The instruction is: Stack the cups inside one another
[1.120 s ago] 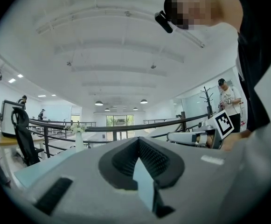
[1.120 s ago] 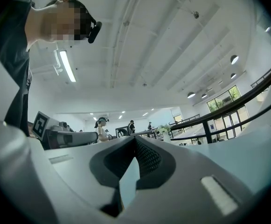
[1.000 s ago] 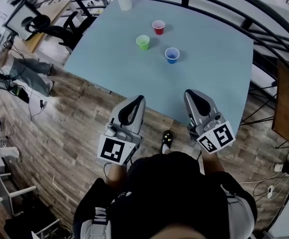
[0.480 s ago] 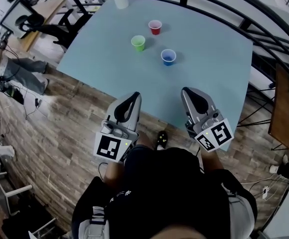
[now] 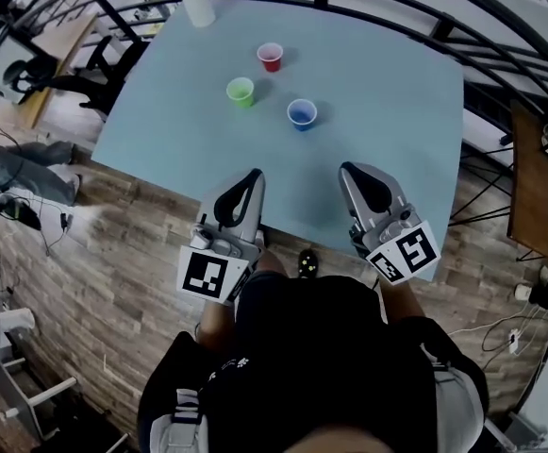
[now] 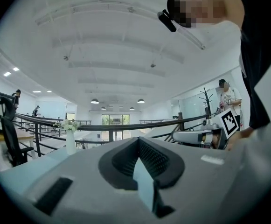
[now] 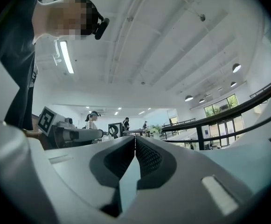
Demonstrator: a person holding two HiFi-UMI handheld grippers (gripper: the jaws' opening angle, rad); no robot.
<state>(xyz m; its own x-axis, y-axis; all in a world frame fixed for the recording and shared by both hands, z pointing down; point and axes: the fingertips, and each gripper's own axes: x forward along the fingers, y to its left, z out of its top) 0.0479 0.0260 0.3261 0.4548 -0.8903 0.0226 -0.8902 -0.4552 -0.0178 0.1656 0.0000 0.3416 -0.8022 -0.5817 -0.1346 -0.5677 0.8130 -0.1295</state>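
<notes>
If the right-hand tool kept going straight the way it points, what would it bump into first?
Probably the blue cup on the table, though the right tool may pass over or just beside it; its height is unclear.

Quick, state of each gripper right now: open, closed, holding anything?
Left hand-held gripper: closed, holding nothing.
Right hand-held gripper: closed, holding nothing.
</notes>
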